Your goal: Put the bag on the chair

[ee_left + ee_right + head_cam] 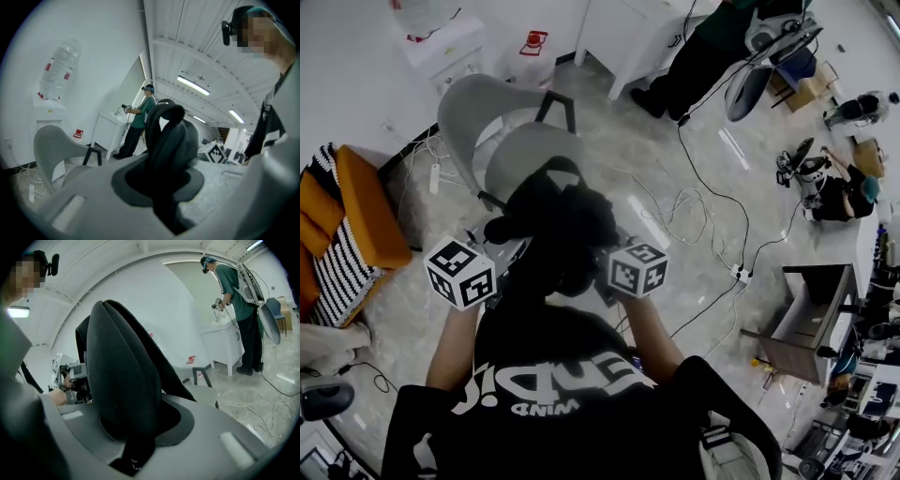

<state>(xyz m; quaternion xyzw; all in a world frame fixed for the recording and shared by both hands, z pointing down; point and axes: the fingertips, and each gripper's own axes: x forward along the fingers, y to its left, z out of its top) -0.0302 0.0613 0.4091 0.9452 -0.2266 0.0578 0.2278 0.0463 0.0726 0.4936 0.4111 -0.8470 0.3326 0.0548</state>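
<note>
Tightly, the fingers of the left gripper (161,187) stand narrow and pinch a dark fold of the bag (165,136), which rises from between them at the middle of the left gripper view. The fingers of the right gripper (133,432) are a little wider and grip a thicker, rounded fold of the same bag (122,376), which fills the centre of the right gripper view.

From the head view, the left gripper (499,255) and right gripper (605,267) hold the black bag (555,220) up between them at the middle of the frame, with the marker cubes at its lower corners. The bag hangs over the near edge of the grey chair (483,117), whose seat and curved back lie just above it in the frame. Whether the bag touches the seat I cannot tell.

Farther out, an orange sofa (358,211) with a striped cushion (337,272) sits at the left edge. Cables (698,202) trail over the pale floor to the right. A person in green (712,37) stands by a white cabinet (623,33) at the upper right.
</note>
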